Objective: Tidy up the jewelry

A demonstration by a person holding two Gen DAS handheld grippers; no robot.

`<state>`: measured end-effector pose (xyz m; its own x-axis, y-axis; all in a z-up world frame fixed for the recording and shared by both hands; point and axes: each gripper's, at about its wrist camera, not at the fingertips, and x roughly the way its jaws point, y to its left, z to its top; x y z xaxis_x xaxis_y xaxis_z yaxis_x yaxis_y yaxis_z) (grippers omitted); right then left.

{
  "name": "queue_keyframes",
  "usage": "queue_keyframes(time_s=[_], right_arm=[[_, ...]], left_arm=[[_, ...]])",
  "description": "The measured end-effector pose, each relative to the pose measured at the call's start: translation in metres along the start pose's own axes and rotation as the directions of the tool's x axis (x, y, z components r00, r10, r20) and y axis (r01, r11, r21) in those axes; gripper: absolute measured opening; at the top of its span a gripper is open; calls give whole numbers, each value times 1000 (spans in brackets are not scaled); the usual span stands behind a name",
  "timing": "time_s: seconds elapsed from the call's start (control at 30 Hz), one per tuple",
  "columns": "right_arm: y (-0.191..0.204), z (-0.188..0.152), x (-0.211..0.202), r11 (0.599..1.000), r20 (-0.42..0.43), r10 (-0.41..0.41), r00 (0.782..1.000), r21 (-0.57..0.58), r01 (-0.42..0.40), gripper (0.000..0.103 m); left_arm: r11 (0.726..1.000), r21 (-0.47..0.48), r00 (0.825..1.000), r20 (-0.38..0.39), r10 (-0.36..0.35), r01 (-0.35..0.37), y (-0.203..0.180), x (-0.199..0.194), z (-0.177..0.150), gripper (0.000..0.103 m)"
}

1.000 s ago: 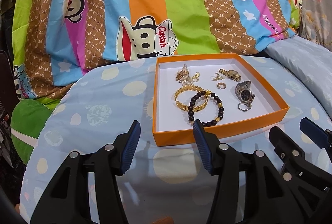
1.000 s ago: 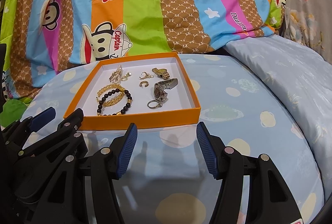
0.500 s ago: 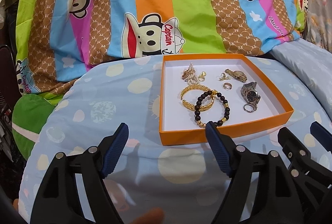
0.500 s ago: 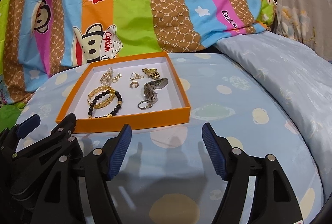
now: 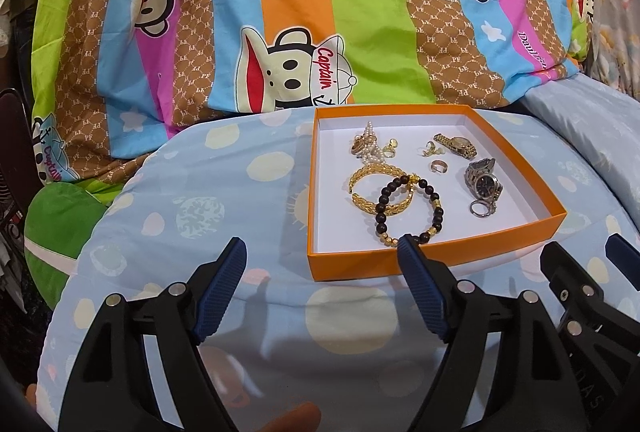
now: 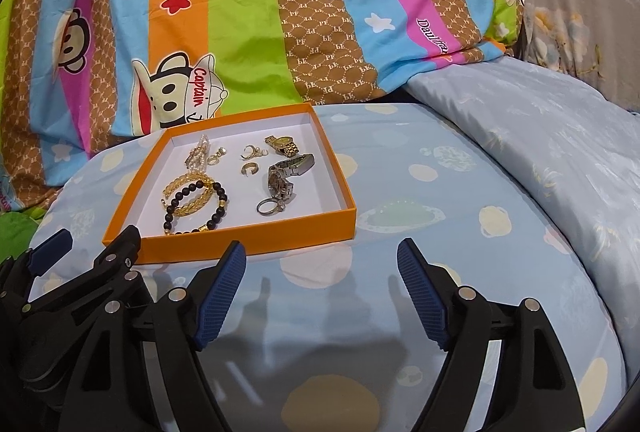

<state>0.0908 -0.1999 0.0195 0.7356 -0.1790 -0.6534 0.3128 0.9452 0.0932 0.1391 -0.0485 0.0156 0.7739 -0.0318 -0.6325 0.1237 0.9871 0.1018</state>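
An orange box lid with a white inside [image 5: 352,264] [image 6: 248,238] lies on a light blue spotted cushion. In it lie a black bead bracelet [image 5: 404,208] [image 6: 196,206], a gold bangle [image 5: 362,192] [image 6: 180,188], a silver watch [image 5: 482,182] [image 6: 282,180], a gold watch [image 5: 456,144] [image 6: 282,145], a pearl piece [image 5: 368,146] and several small rings. My left gripper [image 5: 322,288] is open and empty, just before the box's near left corner. My right gripper [image 6: 322,288] is open and empty, in front of the box's near right corner.
A striped cartoon-monkey blanket [image 5: 320,12] [image 6: 260,12] rises behind the box. A pale blue quilt [image 6: 540,152] lies at the right. A green cushion [image 5: 56,224] sits at the far left. The right gripper's body shows at the left wrist view's right edge [image 5: 580,292].
Both grippers opened wider and drew slightly back from the box. The left view shifted so the box sits further right. The jewelry has not moved.
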Motion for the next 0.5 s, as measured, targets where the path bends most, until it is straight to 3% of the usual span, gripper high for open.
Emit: queue_keyframes(time_s=[0.5], right_arm=[[0, 0, -1, 1000, 5, -2, 1000, -4, 2, 77]], left_arm=[[1000, -1, 1000, 0, -2, 2, 1, 0, 0, 75]])
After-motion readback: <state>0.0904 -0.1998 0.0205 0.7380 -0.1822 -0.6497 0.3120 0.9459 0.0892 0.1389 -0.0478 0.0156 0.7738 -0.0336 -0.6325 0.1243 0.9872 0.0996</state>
